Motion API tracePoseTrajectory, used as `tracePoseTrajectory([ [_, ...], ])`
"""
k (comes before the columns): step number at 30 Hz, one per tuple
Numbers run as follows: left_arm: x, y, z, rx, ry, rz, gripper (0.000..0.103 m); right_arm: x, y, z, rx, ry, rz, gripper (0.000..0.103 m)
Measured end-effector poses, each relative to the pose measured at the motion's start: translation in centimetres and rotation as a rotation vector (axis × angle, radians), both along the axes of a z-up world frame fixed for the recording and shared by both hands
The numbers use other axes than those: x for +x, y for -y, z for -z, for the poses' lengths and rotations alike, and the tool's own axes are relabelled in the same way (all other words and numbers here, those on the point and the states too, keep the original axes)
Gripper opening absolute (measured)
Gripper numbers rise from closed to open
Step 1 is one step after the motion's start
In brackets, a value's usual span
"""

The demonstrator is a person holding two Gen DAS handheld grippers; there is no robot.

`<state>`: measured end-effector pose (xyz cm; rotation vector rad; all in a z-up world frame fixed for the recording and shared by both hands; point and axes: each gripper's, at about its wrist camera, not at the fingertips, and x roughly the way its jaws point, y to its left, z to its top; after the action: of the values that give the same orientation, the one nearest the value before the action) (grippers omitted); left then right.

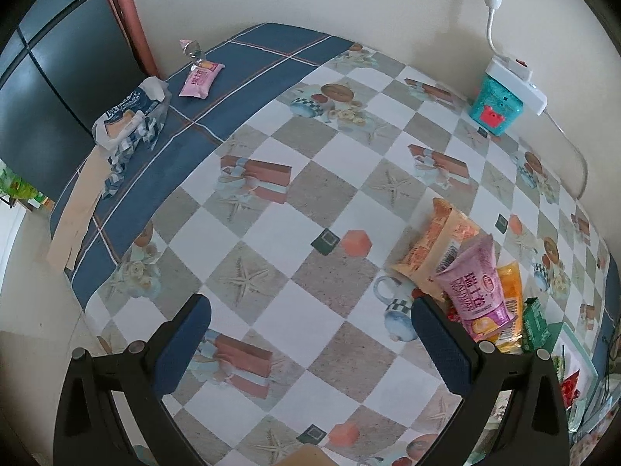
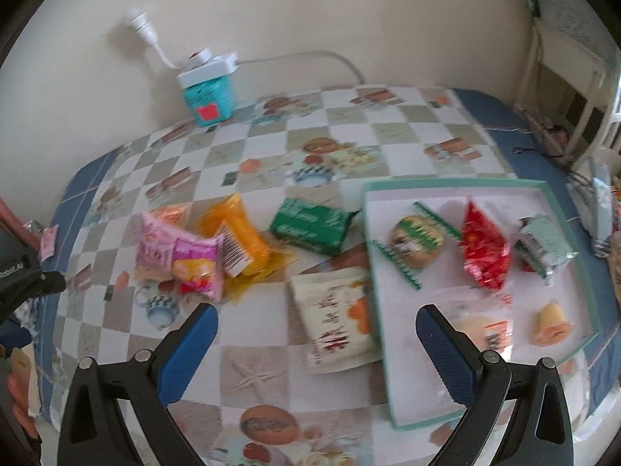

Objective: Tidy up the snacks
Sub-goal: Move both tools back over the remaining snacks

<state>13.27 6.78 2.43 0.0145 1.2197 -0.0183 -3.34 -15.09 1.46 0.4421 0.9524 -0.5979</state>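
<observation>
Both the left gripper and right gripper hover with jaws wide and empty. Loose snack packets cluster left of the tray, which holds five. The checkered table abuts a cream wall carrying a teal box.

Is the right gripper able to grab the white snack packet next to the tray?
Probably yes. The right gripper is open, and the white packet lies flat just ahead between its fingers, one edge against the tray.
</observation>
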Motion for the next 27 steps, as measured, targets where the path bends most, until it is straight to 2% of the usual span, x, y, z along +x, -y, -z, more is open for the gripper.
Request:
tracePoseTrajectory([
  [5, 0.2, -0.2, 0.5, 0.004, -0.012, 0.0, 0.103, 0.9, -0.9, 1.1, 0.02, -0.024, -0.037, 0.103],
  [9, 0.2, 0.7, 1.6, 0.013, -0.042, 0.037, 0.103, 1.2, -0.8, 2.4, 0.049, -0.056, -0.062, 0.103],
  [19, -0.1, 4.1, 7.1, 0.081, -0.186, 0.102, 0.103, 1.3, 1.2, 3.9, 0.092, -0.076, -0.055, 0.103],
  [27, -0.2, 4.6, 7.7, 0.079, -0.201, 0.106, 0.103, 1.0, 3.2, 5.3, 0.149, -0.091, -0.04, 0.103],
])
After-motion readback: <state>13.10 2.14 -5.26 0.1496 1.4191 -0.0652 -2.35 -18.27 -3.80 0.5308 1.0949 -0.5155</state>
